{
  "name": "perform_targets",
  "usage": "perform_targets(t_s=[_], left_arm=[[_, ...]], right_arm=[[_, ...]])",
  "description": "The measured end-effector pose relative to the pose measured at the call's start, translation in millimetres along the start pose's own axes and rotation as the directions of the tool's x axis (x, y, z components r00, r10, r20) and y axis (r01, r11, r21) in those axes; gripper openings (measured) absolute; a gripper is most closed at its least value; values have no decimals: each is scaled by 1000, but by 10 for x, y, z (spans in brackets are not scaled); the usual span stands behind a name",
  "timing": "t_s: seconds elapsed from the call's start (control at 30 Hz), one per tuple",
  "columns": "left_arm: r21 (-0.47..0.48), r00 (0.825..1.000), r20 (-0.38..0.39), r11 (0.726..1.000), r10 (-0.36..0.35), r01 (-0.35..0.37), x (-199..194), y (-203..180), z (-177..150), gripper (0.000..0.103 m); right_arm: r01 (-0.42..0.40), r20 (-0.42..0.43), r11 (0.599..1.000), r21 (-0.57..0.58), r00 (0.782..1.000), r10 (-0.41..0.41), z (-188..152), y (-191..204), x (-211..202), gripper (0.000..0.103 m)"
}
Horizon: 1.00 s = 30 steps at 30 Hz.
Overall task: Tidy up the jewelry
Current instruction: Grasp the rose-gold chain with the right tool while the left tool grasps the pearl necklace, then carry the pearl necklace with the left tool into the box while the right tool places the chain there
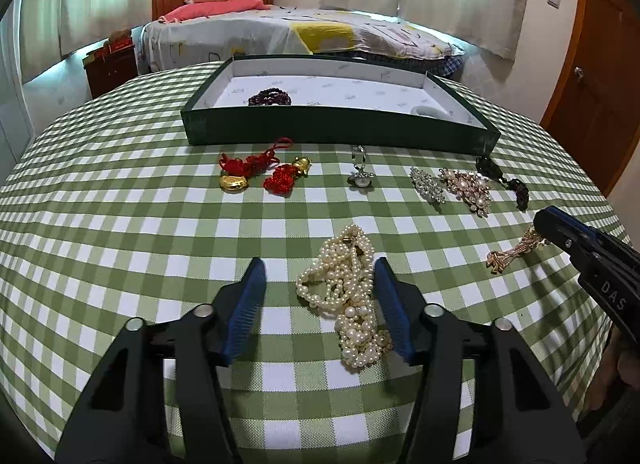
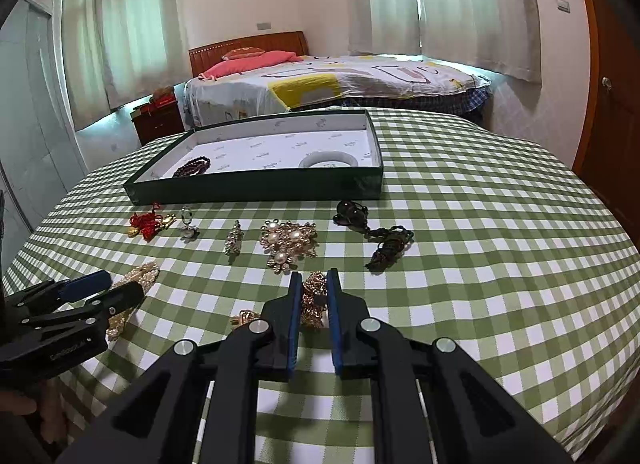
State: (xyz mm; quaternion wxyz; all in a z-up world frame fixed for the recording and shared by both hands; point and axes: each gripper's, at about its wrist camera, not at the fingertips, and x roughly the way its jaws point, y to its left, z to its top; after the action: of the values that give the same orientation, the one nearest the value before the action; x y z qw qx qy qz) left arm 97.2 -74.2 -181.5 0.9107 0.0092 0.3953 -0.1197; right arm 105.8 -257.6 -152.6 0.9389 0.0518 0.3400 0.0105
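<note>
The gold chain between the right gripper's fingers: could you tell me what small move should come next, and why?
Probably close the right gripper on the gold chain: its pads flank the chain on the tablecloth, jaws narrowly apart. Meanwhile the left gripper stands open around the pearl necklace.

1. Your left gripper (image 1: pixel 320 264) is black plastic with blue ribbed pads (image 1: pixel 246 306) and round silver pivot screws.
2. Your right gripper (image 2: pixel 314 278) matches it: black arms, blue pads (image 2: pixel 295 324), silver screws.
3. White "DAS" lettering marks the right gripper's side.
</note>
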Motion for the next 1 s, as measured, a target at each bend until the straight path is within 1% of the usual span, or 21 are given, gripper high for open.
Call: perform_targets(t_s=[0.07,0.1,0.13,0.23,0.33,0.6,0.8,1.0], left_arm=[[12,1000,6,1000,-4,4,-1,-6,-11,31],[18,1000,8,1000,-6,6,-2,-11,-20,25],[21,1000,9,1000,-11,11,-3,-13,-25,20],[16,999,14,999,-31,31,-18,3,-29,15],[12,999,26,999,-40,40,-50,20,-28,13],[29,995,98,999,-24,21,-259,39,44,12],[35,988,151,999,-14,9,-415,55,162,12],[17,982,186,1000,-18,15,-514,89,331,12]], right_arm=[[-4,-2,1000,-4,1000,4,-11,15,2,13],[-4,-2,1000,-5,1000,4,-14,21,4,13],[-4,-3,1000,-6,1000,4,-16,22,1,13],[-5,-5,1000,-8,1000,5,-21,35,1,13],[-10,-5,1000,-14,1000,10,-24,59,1,13],[-31,23,999,-37,999,32,40,176,-95,13],[-55,52,997,-51,997,58,153,263,-197,13],[-83,81,996,-42,993,86,337,305,-276,13]])
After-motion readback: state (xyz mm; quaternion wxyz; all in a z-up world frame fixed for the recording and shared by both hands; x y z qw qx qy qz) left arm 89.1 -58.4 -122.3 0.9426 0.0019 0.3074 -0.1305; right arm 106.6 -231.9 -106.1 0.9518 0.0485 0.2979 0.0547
